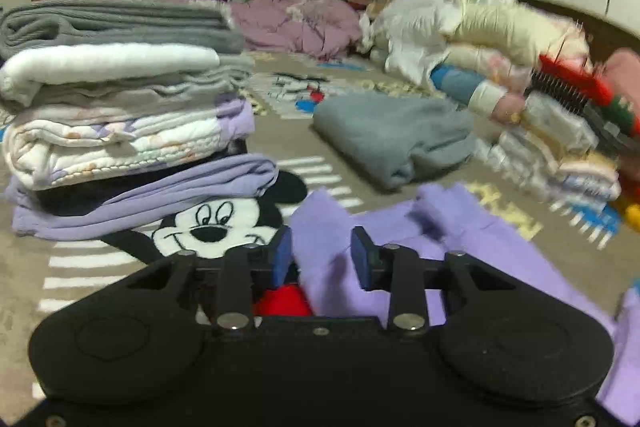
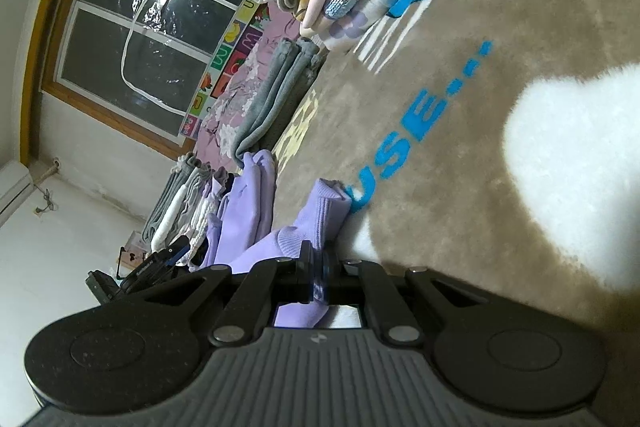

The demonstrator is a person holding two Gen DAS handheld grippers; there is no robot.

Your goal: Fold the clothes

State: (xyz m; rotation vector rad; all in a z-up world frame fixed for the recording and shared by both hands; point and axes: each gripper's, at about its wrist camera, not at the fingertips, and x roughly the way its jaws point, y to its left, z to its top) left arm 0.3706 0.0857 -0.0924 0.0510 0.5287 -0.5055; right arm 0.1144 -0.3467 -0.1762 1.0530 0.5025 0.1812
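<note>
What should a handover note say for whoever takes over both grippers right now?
Left gripper: open, lilac top cloth between its pads, not pinched.
Right gripper: shut on the lilac top near its ribbed cuff.
The top lies crumpled on the rug, beside the left stack. A folded grey piece sits further back, and a second stack is on the right.
Done: two stacks folded.
Left: close the left gripper on the top, spread it flat, fold it, probably add it to the left stack.
</note>
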